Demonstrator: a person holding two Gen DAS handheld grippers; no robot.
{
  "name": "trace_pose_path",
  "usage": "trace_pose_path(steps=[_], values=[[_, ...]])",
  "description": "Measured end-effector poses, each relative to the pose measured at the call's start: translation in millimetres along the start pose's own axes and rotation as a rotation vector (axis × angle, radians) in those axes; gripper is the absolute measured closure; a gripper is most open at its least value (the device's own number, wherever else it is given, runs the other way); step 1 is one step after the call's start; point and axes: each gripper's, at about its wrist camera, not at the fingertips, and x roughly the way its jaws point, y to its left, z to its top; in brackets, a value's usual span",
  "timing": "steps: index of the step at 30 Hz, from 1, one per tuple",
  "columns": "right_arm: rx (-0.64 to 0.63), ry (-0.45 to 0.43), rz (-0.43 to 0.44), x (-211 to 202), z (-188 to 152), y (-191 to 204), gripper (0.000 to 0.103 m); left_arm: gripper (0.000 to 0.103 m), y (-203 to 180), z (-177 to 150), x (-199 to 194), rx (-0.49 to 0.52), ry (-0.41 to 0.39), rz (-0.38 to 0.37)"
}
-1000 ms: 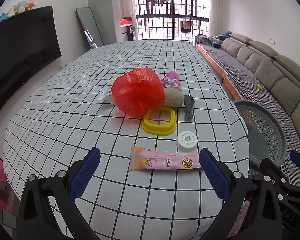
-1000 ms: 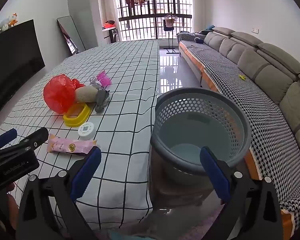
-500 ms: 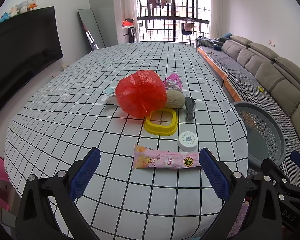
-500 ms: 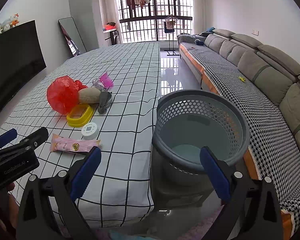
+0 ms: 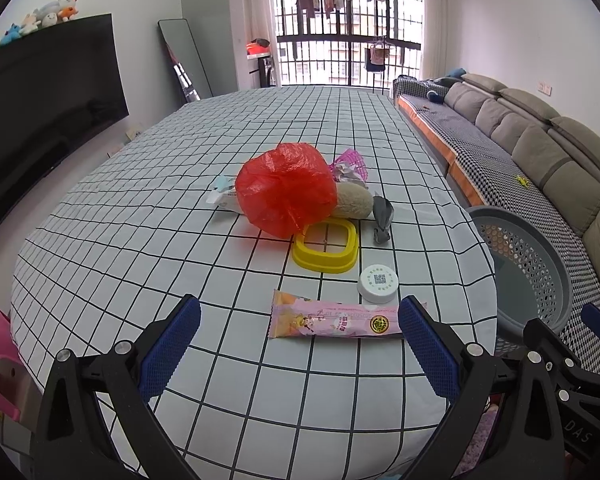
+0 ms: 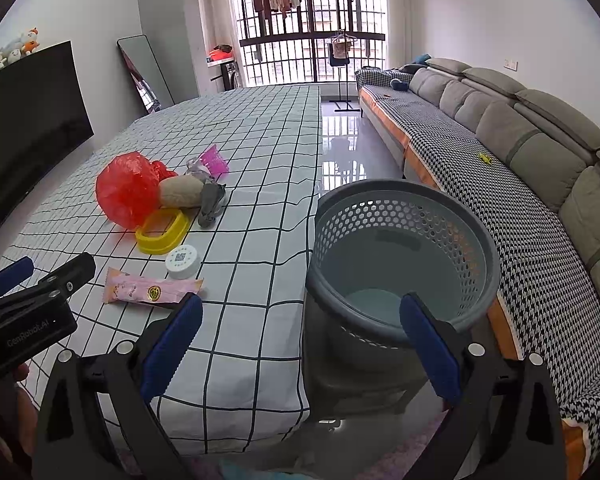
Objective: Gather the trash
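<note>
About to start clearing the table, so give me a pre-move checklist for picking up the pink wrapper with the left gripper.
1. Left gripper open and empty: ok, jaws spread wide.
2. Pink wrapper lined up: ok, it lies flat just beyond the fingertips, roughly between them.
3. Nothing resting on the wrapper: ok; the white cap sits close behind it, touching or not cannot tell.
4. Grey basket ready: ok, upright beside the table edge; nothing visible inside.
5. Right gripper out of the way: ok, open and empty, near the basket.
6. Grip on a flat wrapper: cannot tell, it lies flush on the tablecloth.
</note>
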Motion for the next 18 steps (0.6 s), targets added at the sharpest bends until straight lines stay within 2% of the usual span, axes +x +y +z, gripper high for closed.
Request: trace_pose_path(steps=[18], values=[[0.008,-0.006,0.004,-2.8,-0.8,-2.8,0.009,0.006,-1.0,-1.2,-0.7,0.005,-0.004,0.002]])
